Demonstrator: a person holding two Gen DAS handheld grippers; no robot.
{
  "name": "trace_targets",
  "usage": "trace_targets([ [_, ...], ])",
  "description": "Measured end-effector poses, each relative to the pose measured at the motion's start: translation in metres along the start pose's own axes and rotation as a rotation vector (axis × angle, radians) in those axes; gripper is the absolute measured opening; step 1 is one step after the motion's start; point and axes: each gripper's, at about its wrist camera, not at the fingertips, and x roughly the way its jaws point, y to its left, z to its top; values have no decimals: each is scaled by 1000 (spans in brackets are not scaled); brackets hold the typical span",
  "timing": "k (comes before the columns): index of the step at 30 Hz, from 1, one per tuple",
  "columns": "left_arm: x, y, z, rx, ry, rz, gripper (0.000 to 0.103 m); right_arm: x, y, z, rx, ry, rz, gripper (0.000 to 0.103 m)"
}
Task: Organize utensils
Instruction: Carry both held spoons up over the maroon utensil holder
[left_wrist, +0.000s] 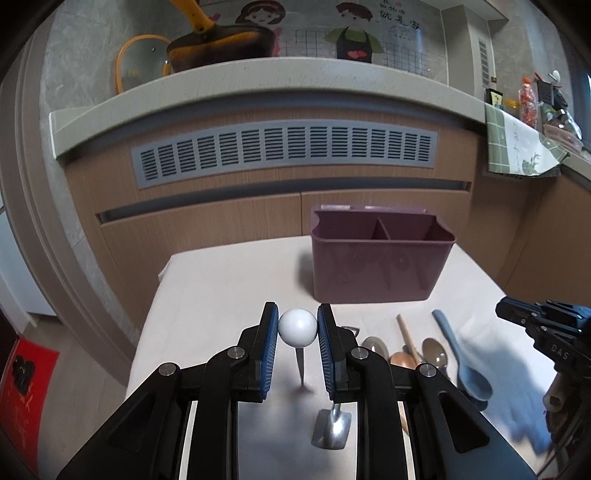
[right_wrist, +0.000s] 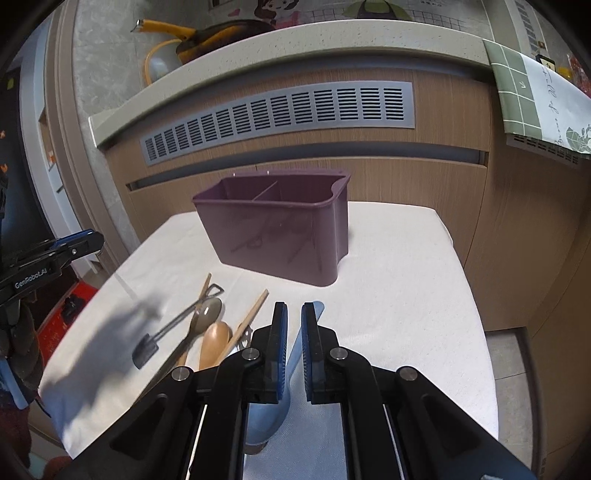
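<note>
Centre of the left wrist view: left gripper (left_wrist: 297, 328) has its blue pads clamped on a white ball (left_wrist: 297, 327), the knob end of a thin metal utensil whose stem (left_wrist: 300, 365) hangs down below it, clear of the white-covered table (left_wrist: 221, 280). Purple two-compartment utensil caddy (left_wrist: 380, 254) stands upright, upper right of that gripper, both compartments showing nothing inside. Lower right of the frame, loose on the cloth: a metal spoon (left_wrist: 436, 354), a wooden spoon (left_wrist: 404, 360) and a blue spoon (left_wrist: 461, 363), with a small metal spatula head (left_wrist: 331, 430) low between the fingers. Right gripper (right_wrist: 293, 347), bottom centre of the right wrist view, jaws nearly together, gripping the blue spoon's handle, bowl hanging below the fingers. Left of it on the table: wooden chopsticks (right_wrist: 251, 314), the wooden spoon, a metal spoon and a dark-headed utensil (right_wrist: 146, 352). Caddy sits above centre there, well apart from both grippers.
</note>
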Motion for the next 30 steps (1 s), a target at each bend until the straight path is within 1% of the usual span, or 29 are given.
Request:
trace_targets([
  [5,-14,-1,10,-10,-20,-42,22,-5,-3,7,4,-19,3,6],
  [11,-23,-2,17,-16,-43,-52,22,-10,-9,12,29,-22,49,5],
  [14,-29,-2,19,-18,-51,-66,22,-13,-15,14,39,-22,48,5],
  [15,-30,-3,19,-18,-53,-68,22,-11,-17,14,42,-7,42,5],
  [16,-33,-4,20,-19,-61,-75,22,-7,-19,13,47,20,49,9],
  [17,-34,-4,20,-19,-64,-79,22,2,-21,11,62,72,67,9],
  [18,-36,-4,20,-18,-69,-83,22,9,-22,9,73,99,74,9],
  [20,-39,-4,21,-19,-79,-91,22,31,-25,2,104,164,69,19],
  [21,-40,-4,21,-20,-81,-92,22,39,-25,-1,112,185,65,20],
  [24,-41,-3,21,-23,-82,-94,22,67,-24,-7,134,251,60,20],
  [26,-41,-2,21,-28,-80,-97,22,82,-22,-7,130,279,35,20],
  [28,-39,0,21,-37,-76,-101,22,94,-20,-6,129,297,13,20],
  [30,-37,1,20,-41,-69,-106,22,102,-16,-4,126,307,12,20],
])
